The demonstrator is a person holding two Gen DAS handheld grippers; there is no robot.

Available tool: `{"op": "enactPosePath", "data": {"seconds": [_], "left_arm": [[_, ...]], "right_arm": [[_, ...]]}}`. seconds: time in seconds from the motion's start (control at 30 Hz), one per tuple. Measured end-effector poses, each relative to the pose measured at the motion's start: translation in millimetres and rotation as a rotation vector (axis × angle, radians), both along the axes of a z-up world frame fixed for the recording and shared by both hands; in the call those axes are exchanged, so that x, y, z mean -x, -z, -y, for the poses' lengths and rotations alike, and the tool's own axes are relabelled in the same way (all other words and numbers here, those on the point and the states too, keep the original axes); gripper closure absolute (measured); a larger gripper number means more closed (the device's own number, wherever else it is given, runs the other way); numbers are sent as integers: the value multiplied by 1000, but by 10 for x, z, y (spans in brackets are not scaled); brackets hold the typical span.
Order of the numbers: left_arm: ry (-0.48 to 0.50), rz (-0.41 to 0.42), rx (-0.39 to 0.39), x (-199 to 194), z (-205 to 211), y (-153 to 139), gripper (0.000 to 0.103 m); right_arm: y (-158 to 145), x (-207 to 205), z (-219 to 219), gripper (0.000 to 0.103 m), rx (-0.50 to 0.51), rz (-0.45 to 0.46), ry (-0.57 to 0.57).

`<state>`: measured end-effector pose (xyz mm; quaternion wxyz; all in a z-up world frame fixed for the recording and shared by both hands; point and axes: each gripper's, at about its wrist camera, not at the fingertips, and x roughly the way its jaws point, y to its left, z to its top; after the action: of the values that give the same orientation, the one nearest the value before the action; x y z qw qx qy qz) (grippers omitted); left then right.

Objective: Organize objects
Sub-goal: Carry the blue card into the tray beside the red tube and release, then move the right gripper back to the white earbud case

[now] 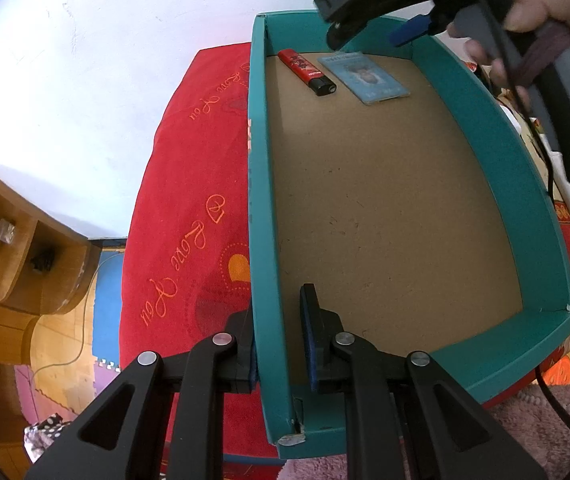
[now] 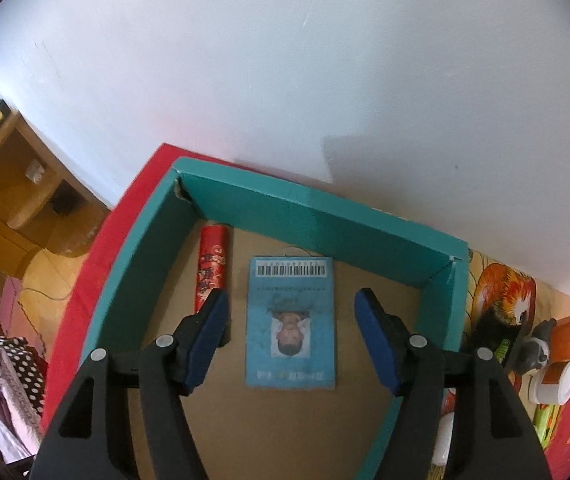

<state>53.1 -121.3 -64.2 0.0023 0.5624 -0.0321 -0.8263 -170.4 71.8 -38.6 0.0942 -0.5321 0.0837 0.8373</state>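
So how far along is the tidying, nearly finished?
Partly. A red lighter and a blue ID card already lie in the teal box. The left gripper clamps the box wall; the right gripper hangs open above the card. A white jar waits outside.

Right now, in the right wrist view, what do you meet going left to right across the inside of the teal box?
Left wall of the teal box → red lighter → blue ID card → right wall of the box.
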Motion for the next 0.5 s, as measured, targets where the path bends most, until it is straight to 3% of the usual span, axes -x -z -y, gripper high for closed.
{"op": "enactPosePath", "data": {"seconds": [0.27, 0.5], "left_arm": [[-3, 0, -7, 1, -10, 5, 85], [-4, 0, -7, 7, -15, 7, 85]], "right_arm": [[-250, -63, -89, 37, 62, -51, -13], [-446, -627, -261, 37, 83, -61, 6]]}}
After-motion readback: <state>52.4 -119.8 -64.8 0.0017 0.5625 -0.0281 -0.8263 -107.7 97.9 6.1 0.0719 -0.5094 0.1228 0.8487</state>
